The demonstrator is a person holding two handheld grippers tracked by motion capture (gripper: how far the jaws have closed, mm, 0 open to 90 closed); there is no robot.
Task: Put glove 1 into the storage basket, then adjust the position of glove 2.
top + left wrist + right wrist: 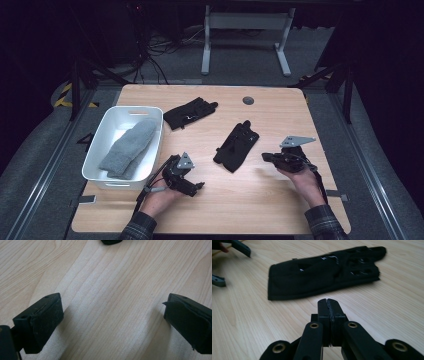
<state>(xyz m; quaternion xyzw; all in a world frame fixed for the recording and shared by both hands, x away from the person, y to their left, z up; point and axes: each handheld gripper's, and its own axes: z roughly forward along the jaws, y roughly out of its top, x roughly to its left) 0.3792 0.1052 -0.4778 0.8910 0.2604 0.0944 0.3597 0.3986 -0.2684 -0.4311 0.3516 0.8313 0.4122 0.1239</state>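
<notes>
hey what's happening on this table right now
A person holds a two-jaw gripper in each hand at a wooden table. A pair of grey knitted socks lies in the white plastic bin. Two black fabric gloves lie on the wood: the nearer glove and the farther glove. The left gripper is open over bare wood; the right gripper is shut, empty, pointing at the nearer glove.

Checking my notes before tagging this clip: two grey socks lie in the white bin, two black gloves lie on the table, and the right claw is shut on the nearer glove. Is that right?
Not quite. The right claw is shut, but on nothing: the right gripper view shows its jaws pressed together short of the nearer glove, which lies untouched on the table. The grey socks do lie in the white bin, and the other glove on the table.
</notes>
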